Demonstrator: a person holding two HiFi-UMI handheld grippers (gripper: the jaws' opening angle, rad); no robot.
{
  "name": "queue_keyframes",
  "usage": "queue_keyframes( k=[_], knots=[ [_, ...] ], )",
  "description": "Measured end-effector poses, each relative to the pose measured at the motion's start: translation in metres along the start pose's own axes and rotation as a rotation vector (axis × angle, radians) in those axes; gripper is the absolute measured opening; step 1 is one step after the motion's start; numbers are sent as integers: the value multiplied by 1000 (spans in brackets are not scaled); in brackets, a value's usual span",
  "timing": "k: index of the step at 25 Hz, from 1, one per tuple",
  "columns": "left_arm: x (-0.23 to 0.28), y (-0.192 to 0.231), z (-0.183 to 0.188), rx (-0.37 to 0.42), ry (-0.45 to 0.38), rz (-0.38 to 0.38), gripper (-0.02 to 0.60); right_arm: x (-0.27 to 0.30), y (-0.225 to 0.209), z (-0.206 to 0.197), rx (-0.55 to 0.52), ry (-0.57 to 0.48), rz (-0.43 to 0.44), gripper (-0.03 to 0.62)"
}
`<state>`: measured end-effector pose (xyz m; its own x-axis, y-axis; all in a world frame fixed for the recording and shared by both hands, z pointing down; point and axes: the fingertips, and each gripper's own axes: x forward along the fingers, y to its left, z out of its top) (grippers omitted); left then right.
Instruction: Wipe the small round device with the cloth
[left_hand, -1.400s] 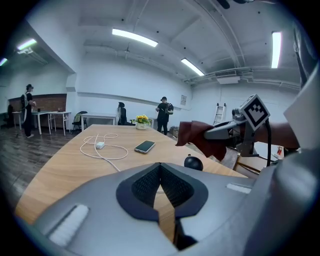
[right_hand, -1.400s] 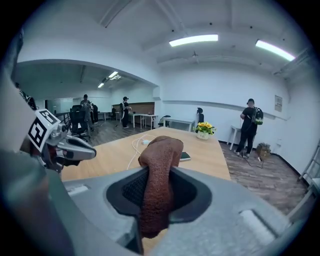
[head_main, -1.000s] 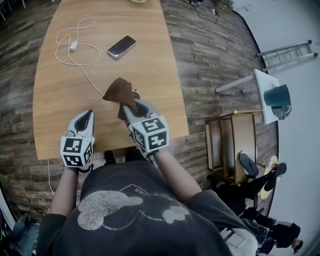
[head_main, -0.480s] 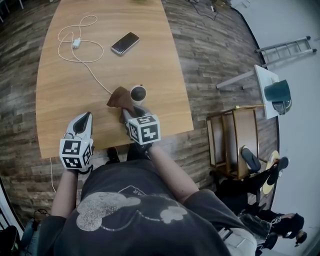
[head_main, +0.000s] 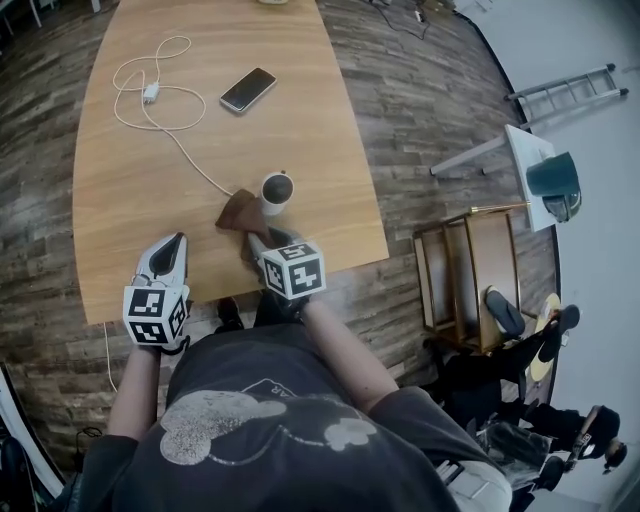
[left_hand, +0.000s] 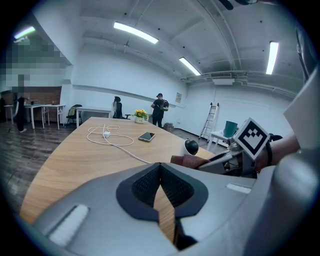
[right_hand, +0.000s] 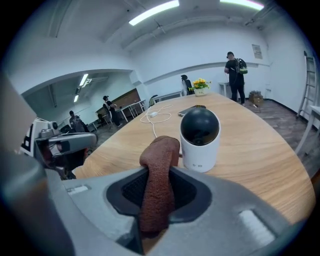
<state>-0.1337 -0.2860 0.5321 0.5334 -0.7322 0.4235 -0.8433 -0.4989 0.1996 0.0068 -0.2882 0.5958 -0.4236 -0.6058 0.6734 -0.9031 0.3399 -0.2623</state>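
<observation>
Cloth, brown and bunched, is clenched between the jaws of the right gripper. Its free end rises in front of the jaws and comes just beside the left side of the device. Whether the two touch, we cannot tell. The device is a small white cylinder with a black round top. It stands upright on the wooden table, near the edge closest to us and toward the right side.

The left gripper has its jaws pressed together at the tips and holds nothing; only wood shows through the narrow gap below the tips. It is at the near edge of the table, well left of the cloth. From its view the cloth and the right gripper cover the base of the device.

A white cable runs across the table from some loops at the far left and disappears under the cloth, so it lies in the way on the left of the device. On the loops sits a small white plug. A phone lies flat farther away, well apart from the device. At the far end of the table we see yellow flowers, and a person stands beyond them. On the floor at the right are a white side table with a teal bin on it, and a ladder.
</observation>
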Motion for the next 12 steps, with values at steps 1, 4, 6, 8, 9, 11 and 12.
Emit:
queue_keyframes(
  k=[1, 4, 6, 8, 9, 11, 12],
  knots=[
    [1, -1, -1, 1, 3, -6, 18, -4, 5, 1, -13, -16, 14, 80],
    [5, -6, 2, 7, 2, -23, 18, -19, 15, 7, -61, -60, 31, 80],
    [5, -11, 6, 15, -14, -30, 18, -31, 20, 13, -94, -98, 42, 80],
    [4, -17, 9, 25, -31, -33, 18, -44, 23, 20, -117, -143, 53, 80],
    [4, -22, 9, 26, -36, -37, 18, -52, 23, 23, -121, -164, 55, 80],
    [4, -33, 7, 26, -41, -49, 18, -67, 20, 25, -117, -195, 56, 80],
    [4, -39, 6, 29, -42, -56, 18, -75, 19, 25, -112, -209, 56, 80]
  ],
)
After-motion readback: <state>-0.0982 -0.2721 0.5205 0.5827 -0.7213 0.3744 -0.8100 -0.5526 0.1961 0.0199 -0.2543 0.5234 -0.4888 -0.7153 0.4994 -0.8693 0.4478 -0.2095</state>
